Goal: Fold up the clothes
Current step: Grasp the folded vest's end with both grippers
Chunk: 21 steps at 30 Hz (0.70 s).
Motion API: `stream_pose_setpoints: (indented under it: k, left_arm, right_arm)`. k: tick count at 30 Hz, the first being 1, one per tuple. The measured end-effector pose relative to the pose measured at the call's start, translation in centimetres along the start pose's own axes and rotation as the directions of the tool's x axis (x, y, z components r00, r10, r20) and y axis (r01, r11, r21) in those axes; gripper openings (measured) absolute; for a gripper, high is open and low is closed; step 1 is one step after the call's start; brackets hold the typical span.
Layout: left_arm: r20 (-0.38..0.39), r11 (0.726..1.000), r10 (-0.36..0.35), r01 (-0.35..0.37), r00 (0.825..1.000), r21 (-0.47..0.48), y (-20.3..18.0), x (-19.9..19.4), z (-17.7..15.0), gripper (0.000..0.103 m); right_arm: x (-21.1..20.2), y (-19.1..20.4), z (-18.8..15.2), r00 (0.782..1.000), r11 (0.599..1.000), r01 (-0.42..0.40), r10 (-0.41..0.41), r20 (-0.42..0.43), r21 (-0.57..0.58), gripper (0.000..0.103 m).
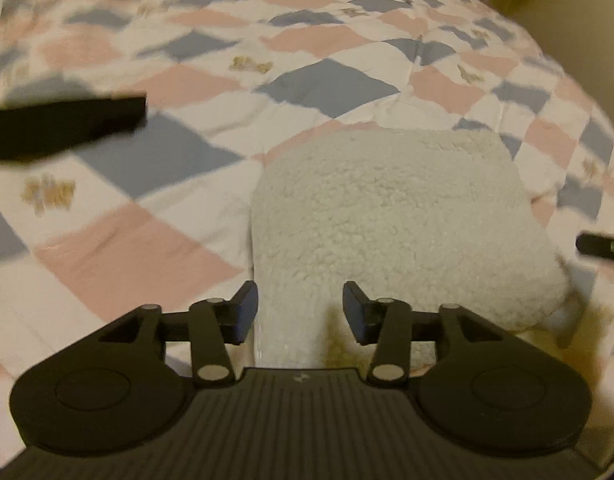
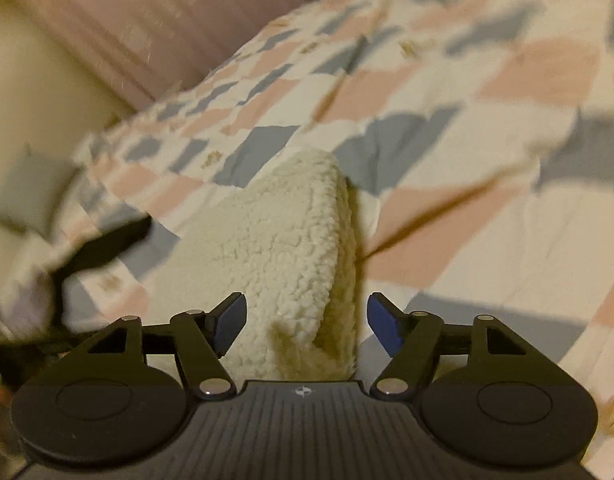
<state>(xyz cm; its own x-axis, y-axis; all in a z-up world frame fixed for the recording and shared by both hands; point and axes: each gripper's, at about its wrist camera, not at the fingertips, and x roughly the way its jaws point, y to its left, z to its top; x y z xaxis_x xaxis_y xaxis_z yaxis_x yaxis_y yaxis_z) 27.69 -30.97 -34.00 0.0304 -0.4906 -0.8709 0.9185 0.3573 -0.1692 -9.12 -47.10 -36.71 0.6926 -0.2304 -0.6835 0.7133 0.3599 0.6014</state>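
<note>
A cream fleece garment (image 1: 391, 216) lies folded into a thick pad on a checked quilt (image 1: 155, 216). My left gripper (image 1: 301, 312) is open at the garment's near edge, and a narrow strip of fleece runs between its fingers without being pinched. In the right wrist view the same fleece garment (image 2: 283, 248) shows as a raised fold with a thick right edge. My right gripper (image 2: 307, 320) is open too, its blue pads (image 2: 231, 320) standing wide on either side of the fleece's near end.
The quilt (image 2: 487, 216) of pink, blue and white squares covers a bed. A mauve headboard (image 2: 155, 12) and a pale wall stand beyond it. A blurred black bar (image 1: 67, 128) crosses the left of the left wrist view, and a black tip (image 1: 603, 246) pokes in at its right edge.
</note>
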Motion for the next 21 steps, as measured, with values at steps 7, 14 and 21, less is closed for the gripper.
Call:
stream_pose_setpoints:
  k: [7,14,21]
  left_arm:
    - [-0.007,0.919,-0.224,0.209,0.975,-0.334,6.7,3.1,0.1,0.048]
    - [-0.031,0.883,-0.312,0.278,0.949,-0.379,9.7,6.9,0.1,0.065]
    - [-0.030,0.812,-0.427,0.369,0.904,-0.452,12.5,10.8,-0.1,0.072]
  right_arm:
    - [1.4,-4.2,2.7,0.984,0.977,-0.148,0.160,-0.073,0.153,0.076]
    - [5.4,-4.7,3.5,0.967,0.976,-0.163,0.187,-0.175,0.145,0.088]
    - [8.6,-5.1,4.0,0.953,0.966,-0.175,0.215,-0.214,0.192,0.094]
